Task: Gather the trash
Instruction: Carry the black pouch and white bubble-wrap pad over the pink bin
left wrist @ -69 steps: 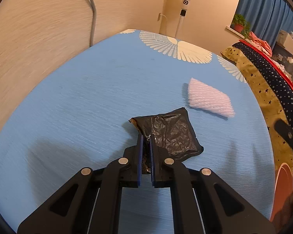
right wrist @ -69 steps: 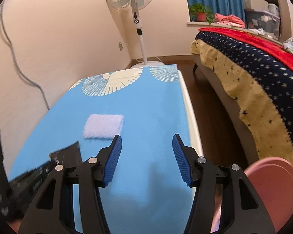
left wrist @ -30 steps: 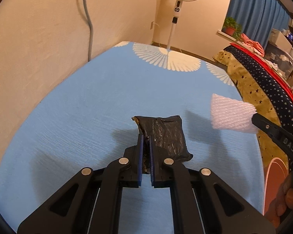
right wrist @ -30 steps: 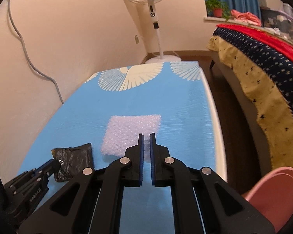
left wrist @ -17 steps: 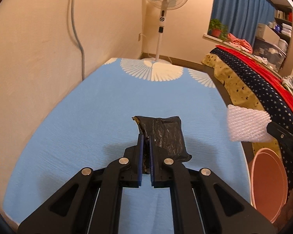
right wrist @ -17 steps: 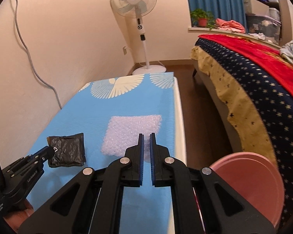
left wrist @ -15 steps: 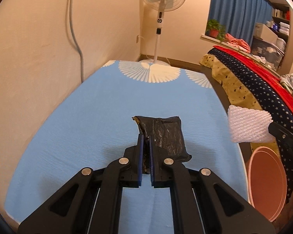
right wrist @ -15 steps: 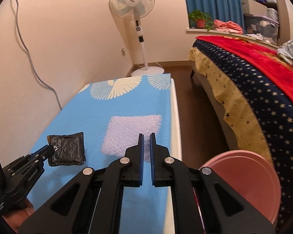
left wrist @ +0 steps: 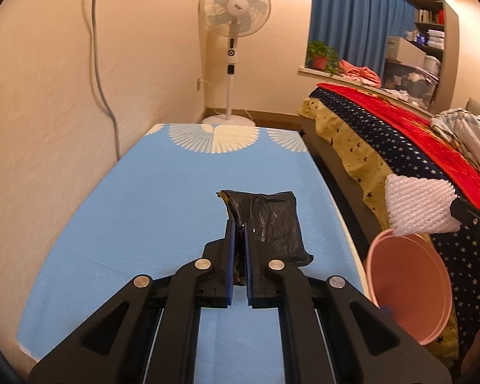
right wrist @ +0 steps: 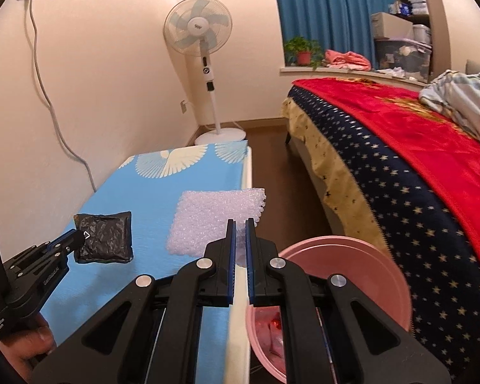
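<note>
Left gripper [left wrist: 236,224] is clamped on a black plastic bag [left wrist: 270,220], held up over the blue table [left wrist: 150,211]. Right gripper [right wrist: 237,222] pinches a white foam sheet [right wrist: 214,220] at the table's edge, just above the pink bin [right wrist: 361,265] beside the table.

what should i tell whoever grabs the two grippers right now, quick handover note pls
Left gripper: shut on the black plastic bag, held above the blue table.
Right gripper: shut on the white foam wrap, held beside the table edge, near the pink bin.
Done: both pieces picked up.
Left: drop the foam wrap into the bin, then carry the bag over and drop it in too. The bin already holds something reddish.
</note>
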`<state>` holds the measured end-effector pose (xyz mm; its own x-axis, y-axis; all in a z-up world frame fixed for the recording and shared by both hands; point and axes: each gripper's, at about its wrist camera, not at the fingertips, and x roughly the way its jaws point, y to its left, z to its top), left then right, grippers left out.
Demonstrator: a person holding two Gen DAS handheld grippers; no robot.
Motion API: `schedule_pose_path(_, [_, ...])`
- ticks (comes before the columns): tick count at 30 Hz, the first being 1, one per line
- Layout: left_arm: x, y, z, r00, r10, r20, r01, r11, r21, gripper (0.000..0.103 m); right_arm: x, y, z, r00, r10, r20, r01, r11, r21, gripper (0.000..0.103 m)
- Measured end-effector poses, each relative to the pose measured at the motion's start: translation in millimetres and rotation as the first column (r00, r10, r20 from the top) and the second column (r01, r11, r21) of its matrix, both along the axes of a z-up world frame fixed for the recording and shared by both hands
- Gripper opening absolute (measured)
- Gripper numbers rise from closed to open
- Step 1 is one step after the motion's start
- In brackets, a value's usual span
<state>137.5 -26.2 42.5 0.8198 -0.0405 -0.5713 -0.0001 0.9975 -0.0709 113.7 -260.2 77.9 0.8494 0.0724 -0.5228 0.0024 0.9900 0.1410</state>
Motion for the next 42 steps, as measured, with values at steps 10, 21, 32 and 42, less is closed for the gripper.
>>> schedule_pose_path(10, [-13.4,-14.1,6.4,0.999,-0.038,0.008,0.038,0.999,0.019,0.005,-25.8,-18.0,1.4,0.998,-0.053,0.02,0.053,0.999,-0.007,0.006])
schedule_pose_path(21, [-15.6,-18.4,5.7,0.998,-0.064,0.01,0.064,0.998,0.011,0.005,-31.0,-27.0,-2.0,0.996,-0.088,0.025,0.088,0.996,-0.028,0.006])
schedule_pose_path(32, [-11.7,-27.3,1.9,0.996,-0.092,0.003,0.092,0.996,-0.006,0.005,-31.7,-39.1,-3.8,0.989,-0.146,0.02,0.147,0.988,-0.047,0.006])
schedule_pose_path(42, [-10.1,-48.8,-2.9,0.991,-0.137,0.007,0.137,0.99,-0.02,0.005,-34.8,-48.6,-3.6,0.98,-0.196,0.023,0.197,0.978,-0.068,0.006])
